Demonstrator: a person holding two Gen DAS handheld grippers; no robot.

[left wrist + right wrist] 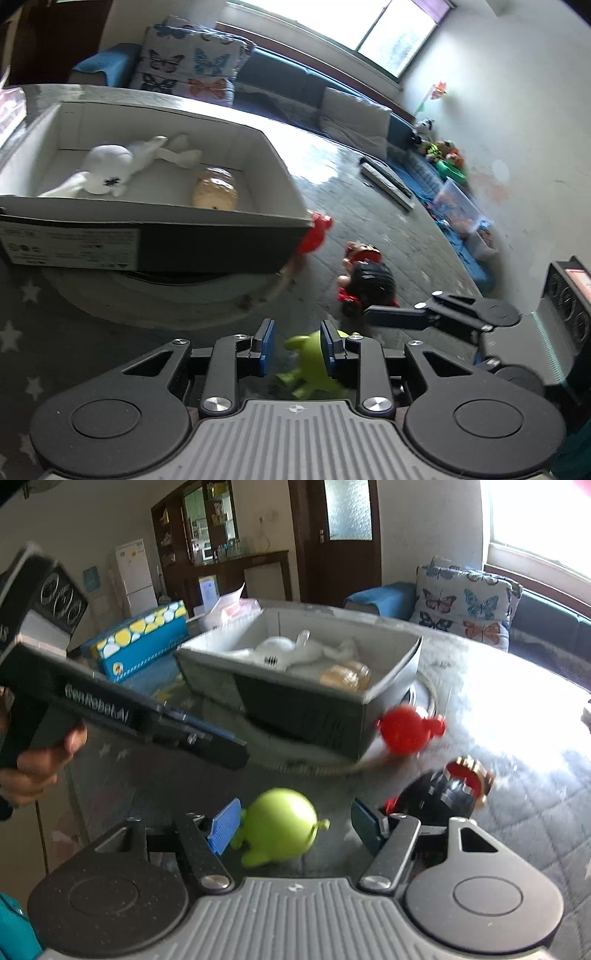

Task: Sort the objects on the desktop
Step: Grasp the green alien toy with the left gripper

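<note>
— So where is the small lime-green round plastic figure sitting?

— It is lying on the glass-topped bench, near the cameras. In the right wrist view it is resting between the blue pads of the right gripper, whose jaws are standing wide apart and not touching it.

— And the left gripper?

— Its jaws are gaping too; the green figure is showing between them, against the right pad, though I cannot tell whether it is touching.

— What is filling the open grey cardboard box?

— A white plush toy is lying in it, with a tan rounded toy beside it on the right. The box is sitting farther back on the bench.

— Anything else nearby?

— A red round toy is lying just by the box's right corner, and a black-and-red figure is lying to the right of the green one.
</note>
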